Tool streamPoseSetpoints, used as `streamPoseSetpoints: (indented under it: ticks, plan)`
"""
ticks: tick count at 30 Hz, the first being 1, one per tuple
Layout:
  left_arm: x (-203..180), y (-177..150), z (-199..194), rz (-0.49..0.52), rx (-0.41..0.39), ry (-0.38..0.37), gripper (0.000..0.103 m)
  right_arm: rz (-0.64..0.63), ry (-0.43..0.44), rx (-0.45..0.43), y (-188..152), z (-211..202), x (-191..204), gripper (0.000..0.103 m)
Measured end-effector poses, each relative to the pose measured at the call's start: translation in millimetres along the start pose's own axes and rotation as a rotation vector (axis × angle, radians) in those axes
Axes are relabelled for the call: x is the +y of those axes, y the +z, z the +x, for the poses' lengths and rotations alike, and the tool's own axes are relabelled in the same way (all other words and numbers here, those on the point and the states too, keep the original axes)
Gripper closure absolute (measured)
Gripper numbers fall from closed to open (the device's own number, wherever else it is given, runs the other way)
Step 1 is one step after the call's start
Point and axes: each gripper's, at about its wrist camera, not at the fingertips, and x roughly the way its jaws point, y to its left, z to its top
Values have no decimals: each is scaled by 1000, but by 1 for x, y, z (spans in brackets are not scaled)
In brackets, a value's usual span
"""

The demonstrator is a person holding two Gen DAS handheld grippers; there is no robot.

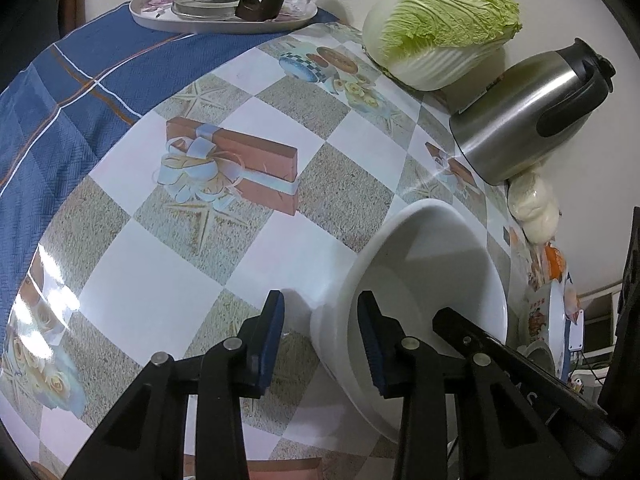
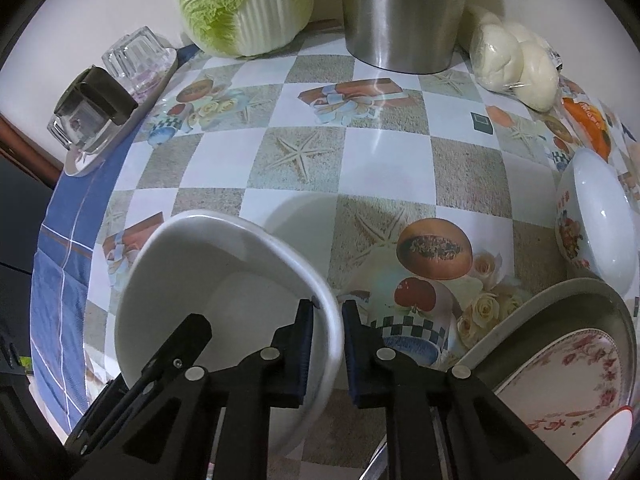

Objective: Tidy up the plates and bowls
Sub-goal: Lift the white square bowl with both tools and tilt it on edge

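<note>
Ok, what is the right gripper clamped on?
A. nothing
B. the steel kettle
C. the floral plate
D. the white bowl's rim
D: the right gripper has one finger inside and one outside the white bowl, closed on its rim.

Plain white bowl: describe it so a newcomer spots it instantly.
On the checkered tablecloth, go to the near edge. The plain white bowl sits there, with the right claw clamped on its rim. Unlike the flowered bowl and floral plate to its right, it has no pattern.
</note>
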Motion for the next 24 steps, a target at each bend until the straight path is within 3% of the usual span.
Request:
streamPoseSetpoints:
  ticks: [3,10,24]
  plan:
    - [3,1,0,-15,-3,-24,65,-4,-1,0,0,1,0,88]
    - [8,-1,1,-44,23,-69,80,-12,6,2,-1,2,3,89]
    - [-1,2,-27,0,-31,-49,80,-13,62,-39,-3,-26,7,89]
